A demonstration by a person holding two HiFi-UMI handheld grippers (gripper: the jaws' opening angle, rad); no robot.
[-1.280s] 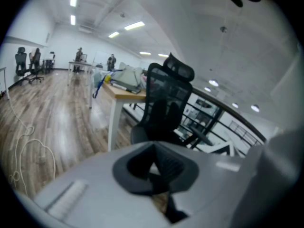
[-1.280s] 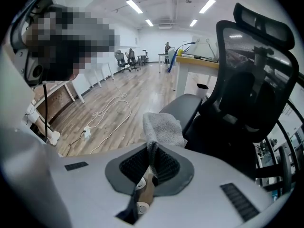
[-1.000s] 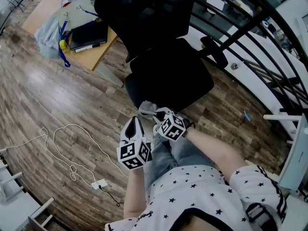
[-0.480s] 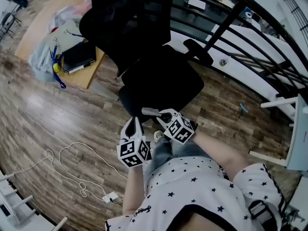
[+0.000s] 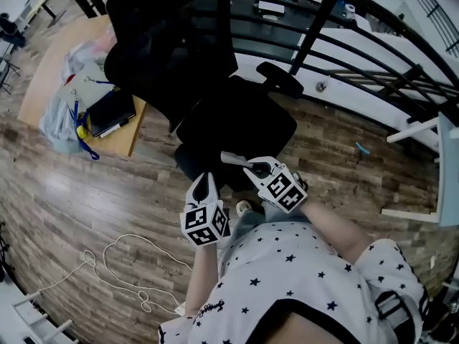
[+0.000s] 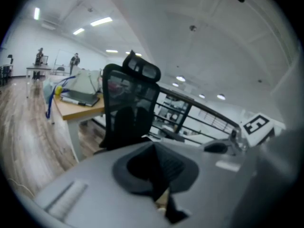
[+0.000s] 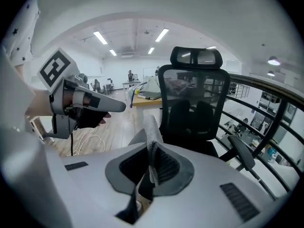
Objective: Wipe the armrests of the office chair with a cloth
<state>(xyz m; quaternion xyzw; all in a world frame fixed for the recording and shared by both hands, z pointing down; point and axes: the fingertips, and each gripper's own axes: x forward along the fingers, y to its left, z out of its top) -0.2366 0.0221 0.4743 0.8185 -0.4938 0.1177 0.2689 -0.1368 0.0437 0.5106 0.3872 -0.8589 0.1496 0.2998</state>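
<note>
Wood desk (image 5: 50, 70) sits far left in the head view, with a grey bag (image 5: 61, 120) and a dark notebook (image 5: 111, 111) on it. A white cable (image 5: 133, 236) lies looped on the plank floor (image 5: 79, 192) below it.

Left gripper (image 5: 204, 180) comes next. Its own view shows the jaws clenched together with nothing between them. Its tips point at the front edge of the chair seat (image 5: 240, 124) and sit near it; contact cannot be told.

Office chair (image 5: 186, 56) is at centre: black, with the mesh back toward the desk and the seat toward the person.

Cloth (image 5: 229, 156), pale grey, is pinched in the right gripper (image 5: 244, 165). The right gripper view shows 1 folded edge standing up out of the closed pads, with a bit hanging below them. The cloth hangs over the front of the seat, not on the armrest (image 5: 281, 79). That armrest lies up and right of the cloth, well apart from it, on the chair's railing side.

The 2 grippers are close together, with the left one down and left of the right one. The right gripper view shows the left gripper off to its left.

Black railing (image 5: 358, 56) runs behind the chair toward the right. The person's star-print shirt (image 5: 287, 278) fills the bottom of the head view.
</note>
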